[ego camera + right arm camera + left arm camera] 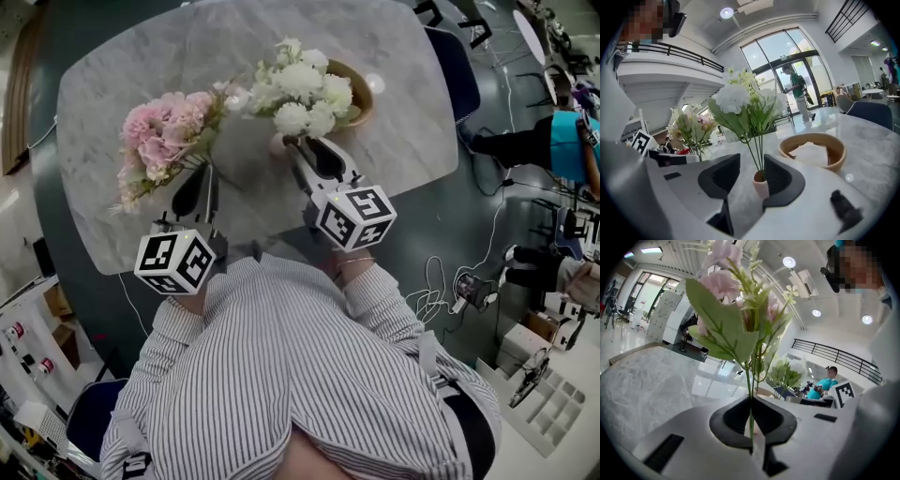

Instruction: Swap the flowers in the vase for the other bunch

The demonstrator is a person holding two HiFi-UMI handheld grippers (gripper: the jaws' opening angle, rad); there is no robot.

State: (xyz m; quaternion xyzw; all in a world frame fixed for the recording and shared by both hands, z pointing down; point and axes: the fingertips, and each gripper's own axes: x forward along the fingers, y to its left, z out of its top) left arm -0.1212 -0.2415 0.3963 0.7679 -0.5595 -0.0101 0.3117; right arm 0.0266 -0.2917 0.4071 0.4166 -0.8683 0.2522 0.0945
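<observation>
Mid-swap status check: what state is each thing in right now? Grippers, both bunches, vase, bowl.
left gripper: shut on the pink bunch's stem
pink bunch: held, out of the vase
right gripper: open, jaws either side of the vase
vase: upright on the table
white bunch: standing in the vase
bowl: upright, white paper inside

Marble table (112,94), dark grey floor (497,202), tall windows (787,56), round ceiling lights (789,262), balcony railing (834,357)

Two bunches (pink bunch (164,136), white bunch (302,92)); one vase (761,186); one bowl (836,161).
</observation>
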